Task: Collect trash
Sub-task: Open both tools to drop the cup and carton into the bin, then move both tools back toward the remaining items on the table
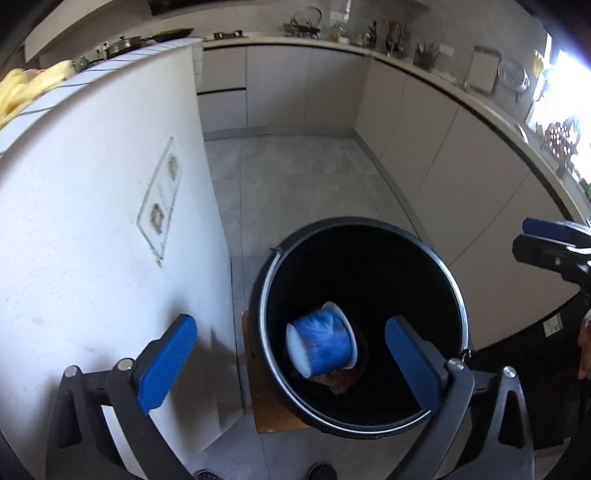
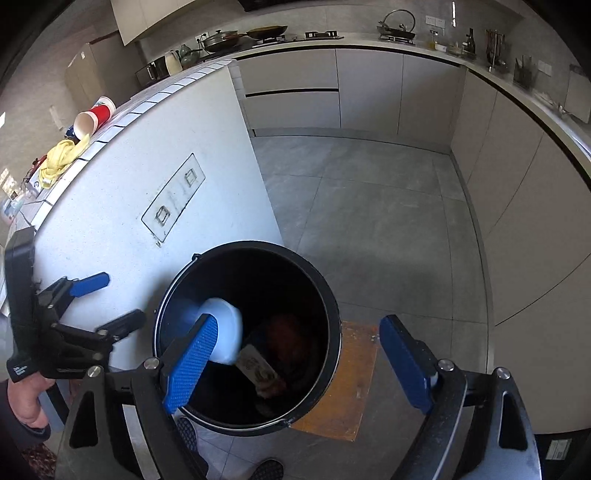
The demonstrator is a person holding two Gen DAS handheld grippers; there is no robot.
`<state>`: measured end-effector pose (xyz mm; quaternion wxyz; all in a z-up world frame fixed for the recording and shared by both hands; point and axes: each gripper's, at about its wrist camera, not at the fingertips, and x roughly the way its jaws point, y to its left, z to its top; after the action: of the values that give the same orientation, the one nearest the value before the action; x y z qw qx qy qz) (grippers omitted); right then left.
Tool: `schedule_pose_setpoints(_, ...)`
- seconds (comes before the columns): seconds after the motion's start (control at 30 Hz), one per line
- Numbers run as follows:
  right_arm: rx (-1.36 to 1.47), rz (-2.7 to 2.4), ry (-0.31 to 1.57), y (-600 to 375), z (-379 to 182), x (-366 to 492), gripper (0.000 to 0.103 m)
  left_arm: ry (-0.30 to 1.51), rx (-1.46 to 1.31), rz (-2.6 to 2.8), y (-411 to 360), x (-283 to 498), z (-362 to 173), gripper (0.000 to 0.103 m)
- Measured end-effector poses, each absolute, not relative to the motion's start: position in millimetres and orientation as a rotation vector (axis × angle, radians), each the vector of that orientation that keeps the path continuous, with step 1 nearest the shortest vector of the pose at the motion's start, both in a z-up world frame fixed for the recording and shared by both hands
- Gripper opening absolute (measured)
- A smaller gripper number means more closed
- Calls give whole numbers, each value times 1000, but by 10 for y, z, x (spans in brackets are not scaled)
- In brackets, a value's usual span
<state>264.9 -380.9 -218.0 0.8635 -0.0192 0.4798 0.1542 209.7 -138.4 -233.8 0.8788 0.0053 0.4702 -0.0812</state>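
Left claw [image 1: 291,365] is hanging released over the black bin [image 1: 452,288] | right claw [image 2: 299,362] is hanging released, nothing between its pads | blue-and-white cup [image 1: 321,343] is lying tilted inside bin, touching neither claw | bin is standing on wooden board [image 2: 345,387] beside white worktop [image 2: 122,177]

Location: home kitchen. Evidence: L-shaped run of handleless beige base cabinets [image 2: 369,92] under pale surface [image 1: 424,70]; gas hob [image 2: 323,35] with pans [image 2: 221,38] and wok [image 2: 267,31]; kettle [image 2: 397,22] on second burner; bottles [image 2: 470,38] and utensil rack [image 2: 495,46] along back wall; cutting board [image 1: 482,72] leaning near window [image 1: 569,92]; white island [image 2: 147,166] with socket plate [image 2: 173,199]; grey tiled floor [image 2: 369,221]; black bin [image 2: 332,306] on floor.
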Motion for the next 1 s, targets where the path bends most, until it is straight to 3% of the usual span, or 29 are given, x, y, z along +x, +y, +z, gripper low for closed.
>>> schedule_pose_setpoints(0.6,-69,264,949,-3715,-1846,2371,93,865,4,-113,-1272,1880,-1826,103)
schedule_pose_setpoints(0.73,-86,225,918,-3715,-1685,2250,102,832,-2,-120,-1252,1810,-1635,103)
schedule_pose_setpoints(1.0,-95,190,854,-3611,-1280,2057,103,759,-18,-112,-1099,1637,-1259,103)
